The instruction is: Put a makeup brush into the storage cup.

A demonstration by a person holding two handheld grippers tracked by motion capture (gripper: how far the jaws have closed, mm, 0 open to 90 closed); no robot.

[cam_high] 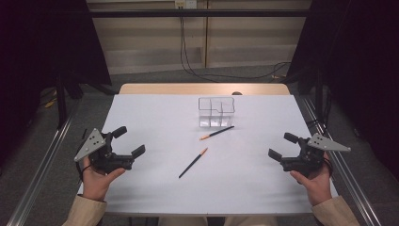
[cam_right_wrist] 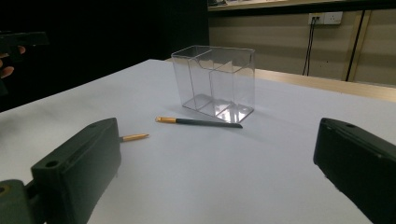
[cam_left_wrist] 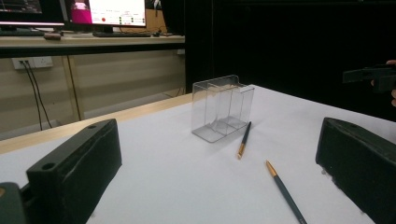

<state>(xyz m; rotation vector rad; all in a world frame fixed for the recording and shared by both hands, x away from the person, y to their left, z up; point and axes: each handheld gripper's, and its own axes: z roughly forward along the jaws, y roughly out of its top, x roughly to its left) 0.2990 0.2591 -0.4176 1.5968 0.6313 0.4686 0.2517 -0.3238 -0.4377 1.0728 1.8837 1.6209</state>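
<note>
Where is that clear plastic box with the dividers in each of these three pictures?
High view: the clear box stands on the white sheet, above centre.
Left gripper view: centre, slightly above the middle.
Right gripper view: centre, in the upper half.
Shared landmark: the dark pen lying just beside it.

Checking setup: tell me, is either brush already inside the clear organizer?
No, both brushes lie flat on the white table, outside the clear organizer.

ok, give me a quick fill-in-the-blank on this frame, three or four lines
1. The number of pens lying on the white table is ___.
2. The clear organiser stands upright and holds ___ pens.
3. Both tongs, left and right, have their jaws ___.
4. The pen nearer the organiser lies ___ it, not inside.

Missing words: two; no; open; beside
</note>
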